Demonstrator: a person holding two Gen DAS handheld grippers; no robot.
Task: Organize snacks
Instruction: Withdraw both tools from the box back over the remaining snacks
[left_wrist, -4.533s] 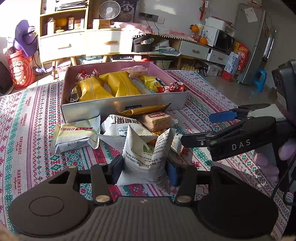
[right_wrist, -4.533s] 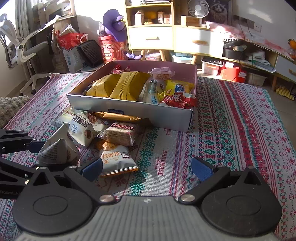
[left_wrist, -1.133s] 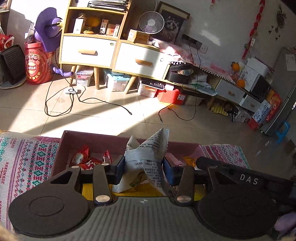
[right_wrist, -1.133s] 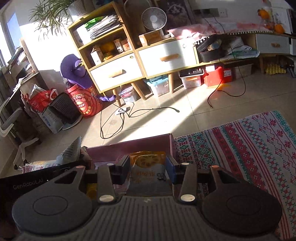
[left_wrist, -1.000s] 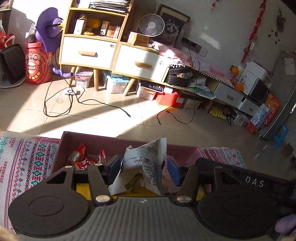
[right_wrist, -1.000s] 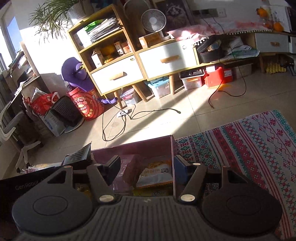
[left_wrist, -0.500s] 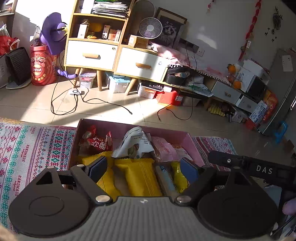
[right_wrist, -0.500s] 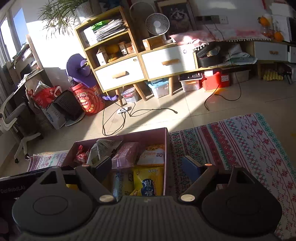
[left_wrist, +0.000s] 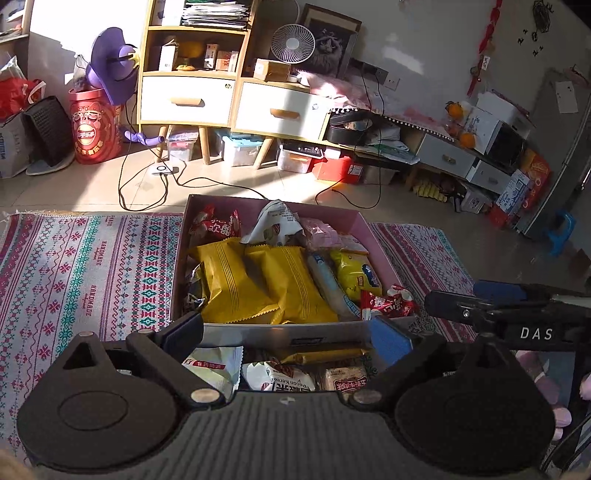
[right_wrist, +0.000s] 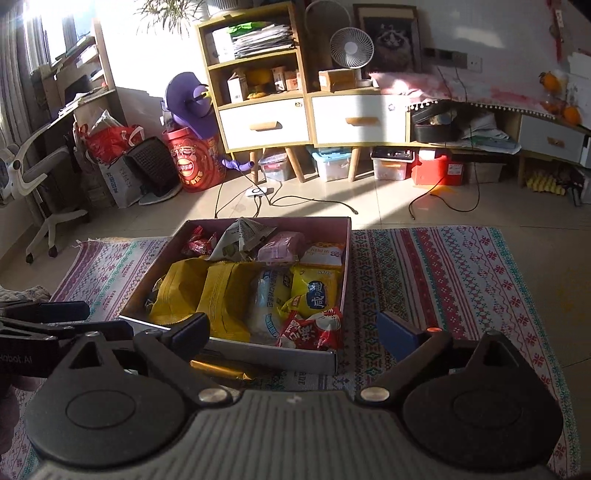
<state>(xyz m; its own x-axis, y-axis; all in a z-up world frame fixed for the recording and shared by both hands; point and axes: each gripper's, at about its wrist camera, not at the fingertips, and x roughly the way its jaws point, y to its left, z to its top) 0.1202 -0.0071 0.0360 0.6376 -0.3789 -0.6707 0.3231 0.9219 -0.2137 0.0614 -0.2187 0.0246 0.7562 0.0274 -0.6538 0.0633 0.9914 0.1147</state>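
Snack packets (left_wrist: 280, 374) at lower centre look light, crinkly; pinch a sealed edge; left gripper (left_wrist: 288, 332) and right gripper (right_wrist: 293, 332) gape wide, empty.

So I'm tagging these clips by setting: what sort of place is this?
Most likely a lived-in home living room. A wooden cabinet with drawers holds a fan and a cat picture, and the snack box sits on a patterned cloth in sunlight.
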